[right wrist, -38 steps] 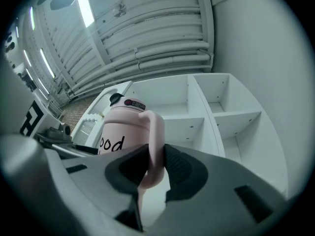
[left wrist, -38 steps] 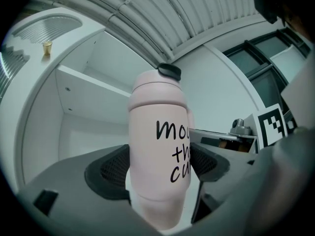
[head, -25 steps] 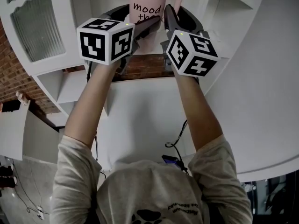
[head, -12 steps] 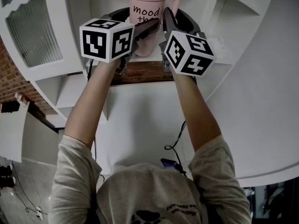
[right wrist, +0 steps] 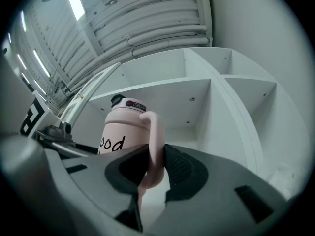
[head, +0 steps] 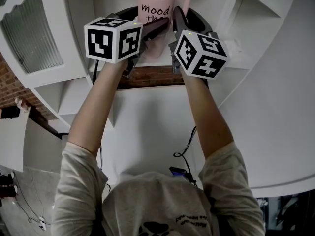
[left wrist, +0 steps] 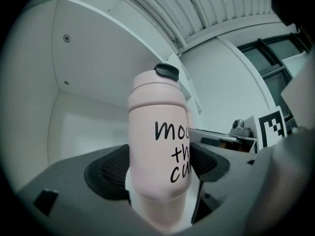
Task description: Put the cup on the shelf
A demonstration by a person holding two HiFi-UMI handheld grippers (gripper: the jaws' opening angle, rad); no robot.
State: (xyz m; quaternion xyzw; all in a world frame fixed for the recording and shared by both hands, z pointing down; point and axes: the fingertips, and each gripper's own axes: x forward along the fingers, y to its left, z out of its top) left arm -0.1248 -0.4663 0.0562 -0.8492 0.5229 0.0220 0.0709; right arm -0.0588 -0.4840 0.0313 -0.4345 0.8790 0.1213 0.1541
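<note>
The left tool (left wrist: 158, 167) is closed on the body of the pink cylindrical cup with black lettering (left wrist: 157, 141), with a pad pressing on each side. The right tool (right wrist: 156, 167) is closed on the pink loop handle (right wrist: 153, 141). The cup is held upright before an open compartment of the white shelf unit (right wrist: 236, 82). Clear room shows between the dark lid (left wrist: 166, 72) and the upper board (right wrist: 162, 90). The vertical divider (right wrist: 224, 114) stands well apart from the handle. The cup's base is hidden.

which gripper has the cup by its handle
The right gripper: its fingers pinch the cup's thin handle, while the left gripper clamps the cup's wide body.
</note>
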